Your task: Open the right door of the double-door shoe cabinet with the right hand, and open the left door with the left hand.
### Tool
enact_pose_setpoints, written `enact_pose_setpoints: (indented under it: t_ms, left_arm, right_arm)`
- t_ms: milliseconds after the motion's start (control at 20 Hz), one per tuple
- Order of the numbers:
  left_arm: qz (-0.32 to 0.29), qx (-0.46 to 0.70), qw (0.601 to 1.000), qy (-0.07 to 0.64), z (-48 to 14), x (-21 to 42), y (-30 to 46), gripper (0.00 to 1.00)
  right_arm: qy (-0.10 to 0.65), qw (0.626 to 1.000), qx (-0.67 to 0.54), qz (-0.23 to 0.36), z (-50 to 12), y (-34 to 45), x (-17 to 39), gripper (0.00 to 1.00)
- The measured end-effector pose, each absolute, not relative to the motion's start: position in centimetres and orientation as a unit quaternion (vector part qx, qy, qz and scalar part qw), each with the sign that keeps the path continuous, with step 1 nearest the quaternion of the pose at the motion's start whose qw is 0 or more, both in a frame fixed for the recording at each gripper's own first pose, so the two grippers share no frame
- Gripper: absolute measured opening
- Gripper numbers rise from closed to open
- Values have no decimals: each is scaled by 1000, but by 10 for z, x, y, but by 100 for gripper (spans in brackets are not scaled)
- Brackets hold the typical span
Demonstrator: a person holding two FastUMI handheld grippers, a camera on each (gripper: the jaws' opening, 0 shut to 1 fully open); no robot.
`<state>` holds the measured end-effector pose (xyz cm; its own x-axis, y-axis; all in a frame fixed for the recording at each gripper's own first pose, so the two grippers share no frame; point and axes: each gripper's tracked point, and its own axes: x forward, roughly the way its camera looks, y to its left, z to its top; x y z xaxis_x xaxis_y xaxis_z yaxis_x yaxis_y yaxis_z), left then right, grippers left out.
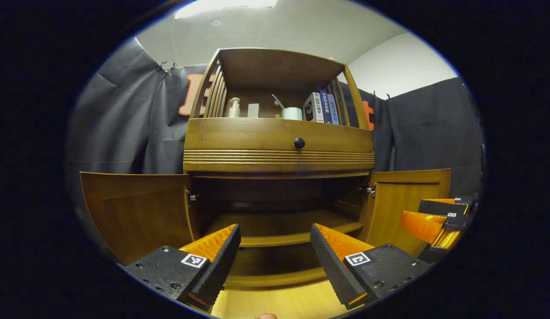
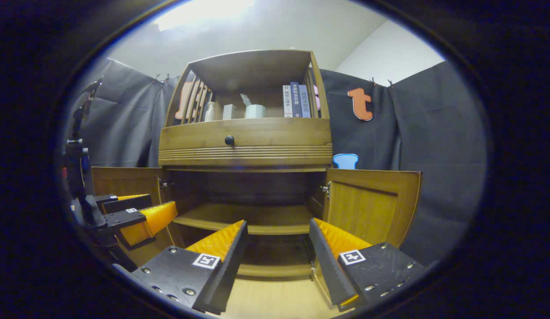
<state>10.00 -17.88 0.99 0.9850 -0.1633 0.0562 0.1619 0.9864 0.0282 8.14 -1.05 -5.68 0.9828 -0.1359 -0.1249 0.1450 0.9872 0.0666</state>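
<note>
— What was seen in the left gripper view?

— The shoe cabinet (image 1: 279, 146) was seen straight ahead, with the left door (image 1: 137, 212) and the right door (image 1: 405, 208) both swung wide on their hinges and the inner shelf (image 1: 279, 226) laid bare. The left gripper (image 1: 275, 261) was held with its fingers well apart, nothing between them and nothing touched. The other gripper was glimpsed farther off, near the right door.

— And how would the doors be judged to handle?

— As stiff, light wooden panels that swing easily; no knob could be made out on either, so the free edge away from the hinge would be the place to take hold.

— The right gripper view?

— The same cabinet was shown, the left door (image 2: 124, 186) and right door (image 2: 372, 208) again standing open. The right gripper (image 2: 278, 261) was spread wide too — empty, clear of the wood. The task was judged to be essentially done.
</note>
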Motion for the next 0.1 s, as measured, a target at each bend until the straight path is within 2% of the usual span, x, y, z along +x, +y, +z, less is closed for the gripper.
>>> enact_pose_setpoints:
  t_ms: [100]
  left_arm:
    - [-94, 13, 995, -27, 8, 98, -182, 99]
  right_arm:
    - [58, 995, 39, -74, -57, -9, 77, 83]
